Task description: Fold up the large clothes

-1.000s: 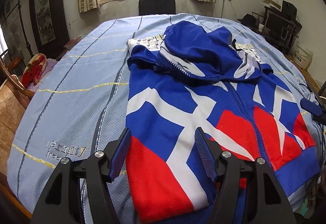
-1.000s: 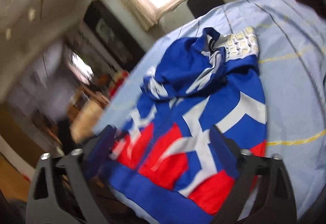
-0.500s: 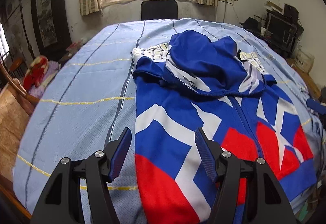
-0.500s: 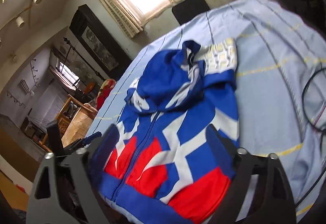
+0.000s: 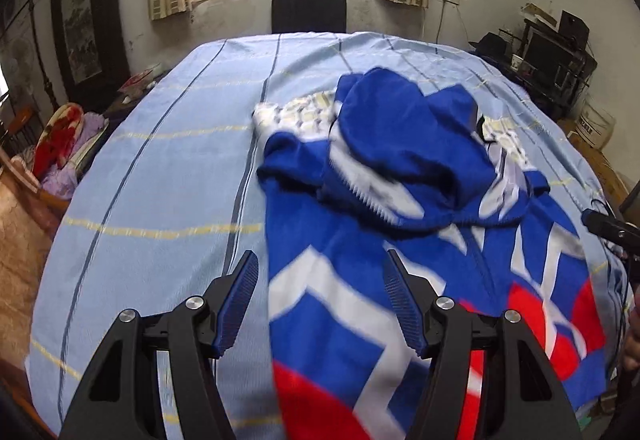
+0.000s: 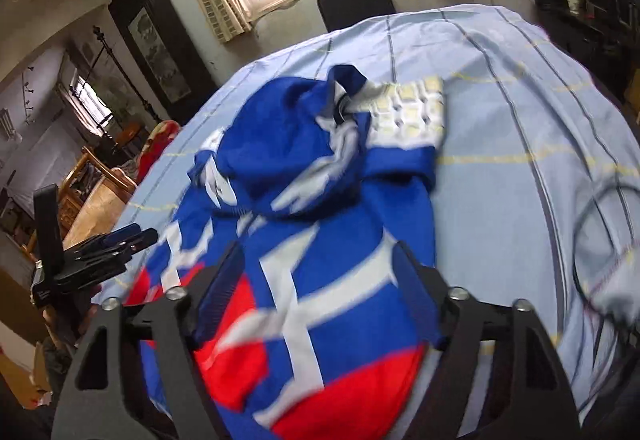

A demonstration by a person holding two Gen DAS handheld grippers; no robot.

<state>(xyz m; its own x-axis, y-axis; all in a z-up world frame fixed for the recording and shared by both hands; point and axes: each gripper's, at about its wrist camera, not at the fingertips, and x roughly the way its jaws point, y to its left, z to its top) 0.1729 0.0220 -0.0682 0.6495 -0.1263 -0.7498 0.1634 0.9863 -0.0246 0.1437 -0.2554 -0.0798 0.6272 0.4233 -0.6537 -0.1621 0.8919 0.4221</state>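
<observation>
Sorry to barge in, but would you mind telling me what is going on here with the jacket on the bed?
A person is holding a two-finger gripper in each hand, working on folding a blue, red and white hooded jacket that lies spread on a light blue striped sheet. The sleeves look already tucked in and the hood lies on the chest. The left gripper and right gripper both hang above the lower half of the jacket with jaws open, gripping nothing. The bottom-to-top fold is not yet done.
</observation>
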